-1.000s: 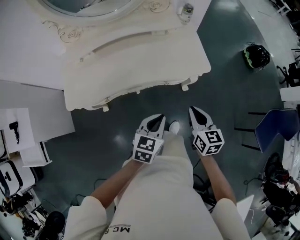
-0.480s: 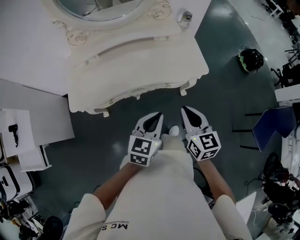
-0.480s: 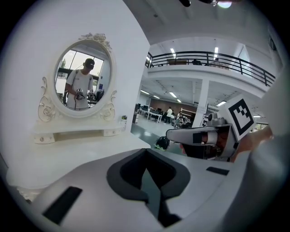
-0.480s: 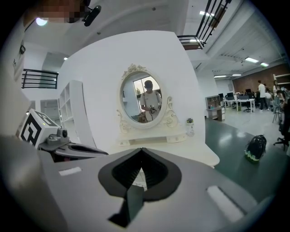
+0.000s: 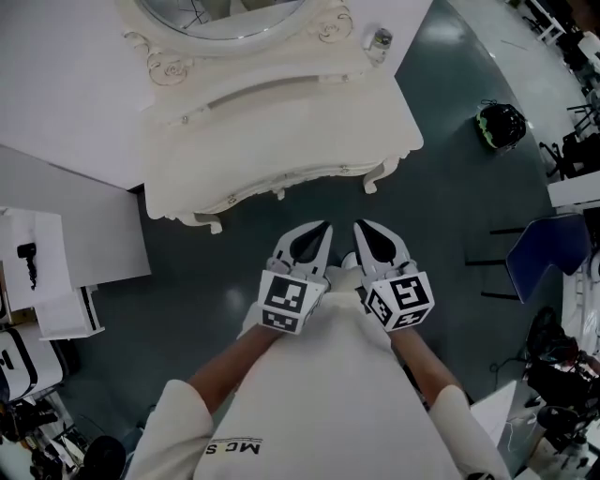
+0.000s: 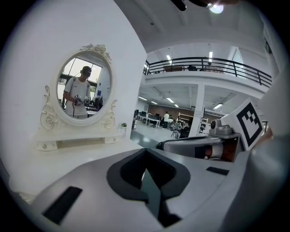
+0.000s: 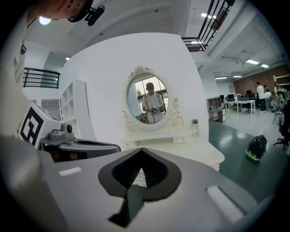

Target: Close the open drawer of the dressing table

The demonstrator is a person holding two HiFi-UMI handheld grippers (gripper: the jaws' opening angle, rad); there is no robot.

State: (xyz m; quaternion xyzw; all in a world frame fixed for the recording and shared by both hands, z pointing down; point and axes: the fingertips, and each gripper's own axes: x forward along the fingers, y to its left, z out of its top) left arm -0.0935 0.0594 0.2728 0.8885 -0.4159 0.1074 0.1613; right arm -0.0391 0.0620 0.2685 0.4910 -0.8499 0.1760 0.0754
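both claws are hanging side by side over the dark floor, in front of the person's torso and apart from the white counter ahead. the left claw is shut, its jaws meeting at the tips with nothing between them; its own view is showing the dark pads closing to a point. the right claw is shut too, empty, its tips pressing together in its own view. the two claws are pointing toward the counter's front, tips near each other but not touching, and each is showing at the edge of the other's view.

the drawer is sitting under the counter's scalloped front edge, its face carrying small knobs; from above it is looking flush with the front, not sticking out. neither claw is touching it.

an oval mirror is standing at the back of the counter, and in both gripper views it is reflecting the person holding the claws. a small bottle is standing on the counter's right rear corner. a helmet is lying on the floor well to the right, and a blue chair is standing further right. a white cabinet is standing just beside the counter's left end.
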